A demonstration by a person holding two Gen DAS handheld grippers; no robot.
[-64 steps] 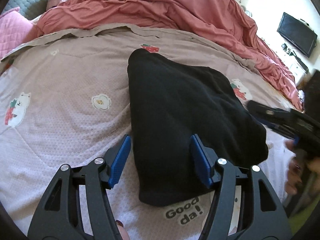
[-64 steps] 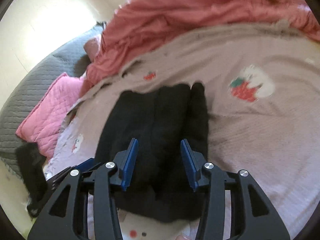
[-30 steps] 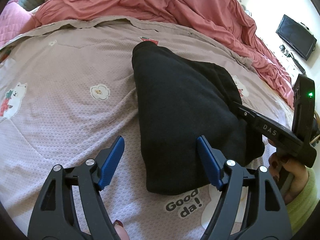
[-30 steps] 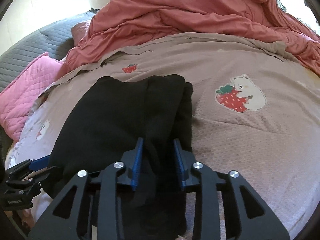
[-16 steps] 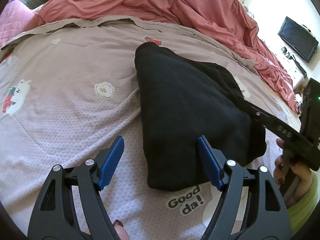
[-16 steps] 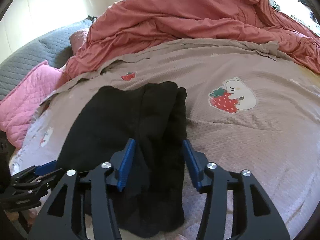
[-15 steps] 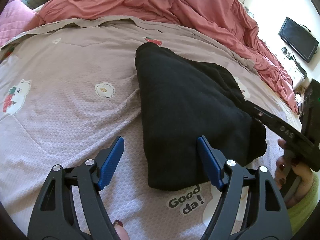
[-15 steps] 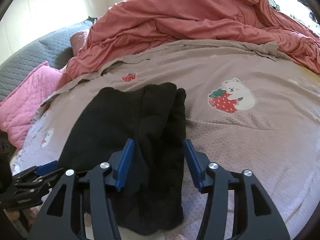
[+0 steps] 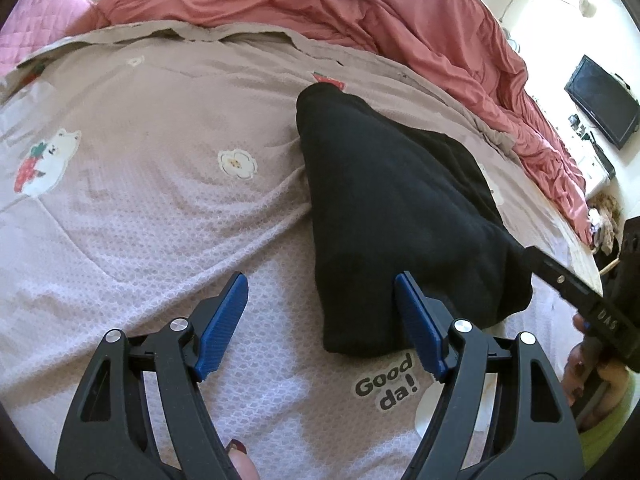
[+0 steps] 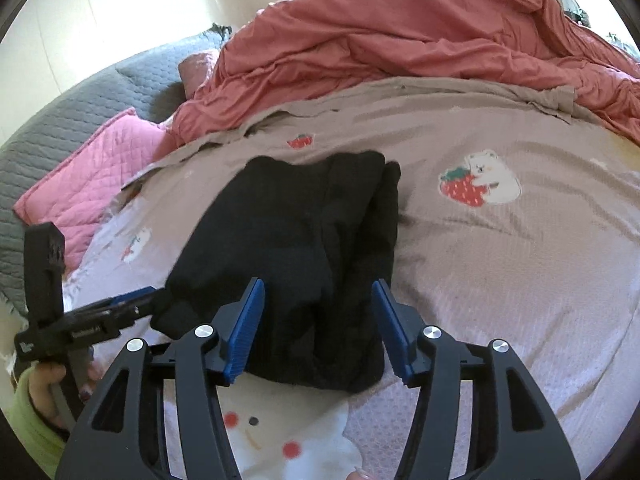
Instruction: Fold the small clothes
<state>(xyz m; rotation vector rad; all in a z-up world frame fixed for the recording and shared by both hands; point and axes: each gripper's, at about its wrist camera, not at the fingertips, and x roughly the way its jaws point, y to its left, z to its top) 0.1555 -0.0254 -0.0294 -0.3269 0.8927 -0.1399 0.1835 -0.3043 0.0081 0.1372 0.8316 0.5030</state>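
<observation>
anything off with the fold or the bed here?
Nothing damaged or spilled. The black garment lies folded on the bedspread, but its right edge shows uneven stacked layers, so the fold isn't quite flush. Both the left gripper and right gripper are open, gripping nothing.

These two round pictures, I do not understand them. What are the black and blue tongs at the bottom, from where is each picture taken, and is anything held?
No robot here: a person holds a hand tool in each hand, each with two blue-padded fingers and a wide-angle camera looking along them.

One picture is from the left gripper, the other from the right gripper. Each also shows the other tool at its edge.

They look down on a bed with a mauve blanket printed with bears and strawberries, and a red duvet bunched behind.

On the blanket lies a folded black garment.

Nothing is held. Both grippers are open; the garment's near edge lies between the right one's fingers, unpinched.
</observation>
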